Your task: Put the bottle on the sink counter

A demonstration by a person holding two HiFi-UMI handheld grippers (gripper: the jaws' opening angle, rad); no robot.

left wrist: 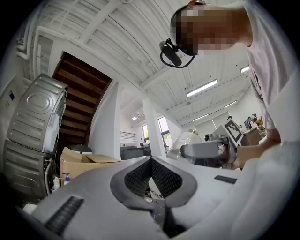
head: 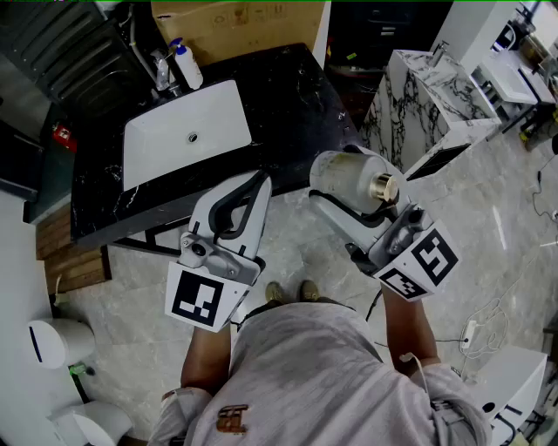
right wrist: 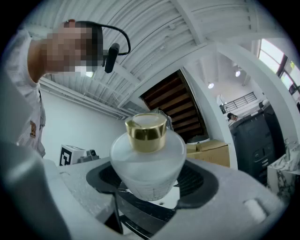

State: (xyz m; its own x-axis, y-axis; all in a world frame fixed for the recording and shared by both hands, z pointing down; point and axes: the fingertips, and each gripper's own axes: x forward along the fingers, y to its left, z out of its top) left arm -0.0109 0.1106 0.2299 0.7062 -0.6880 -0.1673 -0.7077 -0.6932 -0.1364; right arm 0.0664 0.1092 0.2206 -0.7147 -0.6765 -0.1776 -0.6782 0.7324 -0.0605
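A frosted white bottle [head: 349, 177] with a gold cap [head: 384, 186] is held in the air, lying on its side over the tiled floor, right of the counter's front corner. My right gripper [head: 334, 199] is shut on its body. In the right gripper view the bottle [right wrist: 147, 161] fills the space between the jaws, cap [right wrist: 146, 126] pointing away. My left gripper [head: 253, 185] hangs shut and empty just in front of the black marble sink counter [head: 292, 96], its jaw tips [left wrist: 151, 161] meeting. The white basin [head: 187, 139] is set into the counter's left half.
A faucet [head: 161, 70] and a blue-pump soap bottle [head: 187, 65] stand behind the basin. A cardboard box [head: 235, 22] sits behind the counter. A white veined cabinet [head: 427, 96] stands to the right. White fixtures [head: 57, 341] lie at the lower left, and a cable [head: 488, 322] runs across the floor.
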